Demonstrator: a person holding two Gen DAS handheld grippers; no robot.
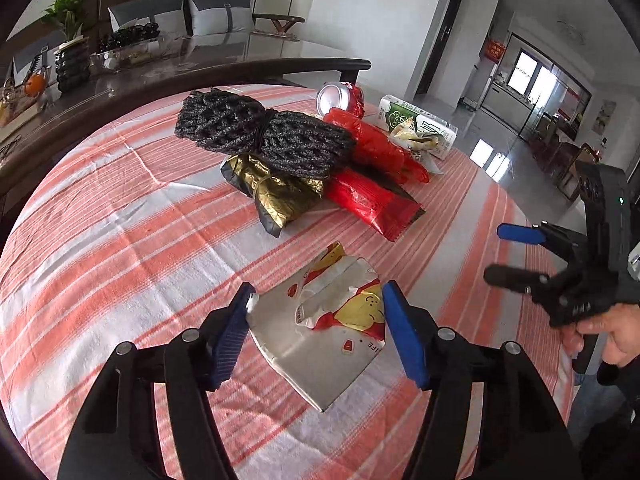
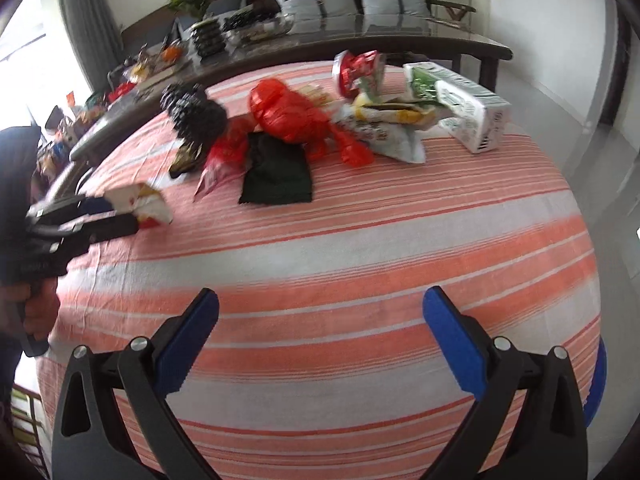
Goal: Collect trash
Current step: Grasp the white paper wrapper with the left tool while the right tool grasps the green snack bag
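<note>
A round table under an orange-and-white striped cloth (image 1: pixel 100 240) is filling the room's middle. Nearest, the left gripper (image 1: pixel 316 332) is clasping a crumpled snack wrapper (image 1: pixel 332 320), both pads touching its edges. To the right, the right gripper (image 2: pixel 320 344) is hovering with fingers spread, grasping nothing. Farther off, black netting (image 1: pixel 256 132), red bags (image 1: pixel 372 196), a can (image 1: pixel 340 98) and a carton (image 1: pixel 424 128) are lying heaped.

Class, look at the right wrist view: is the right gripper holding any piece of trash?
No. The right gripper stands open over the bare striped tablecloth, with nothing between its blue pads.
</note>
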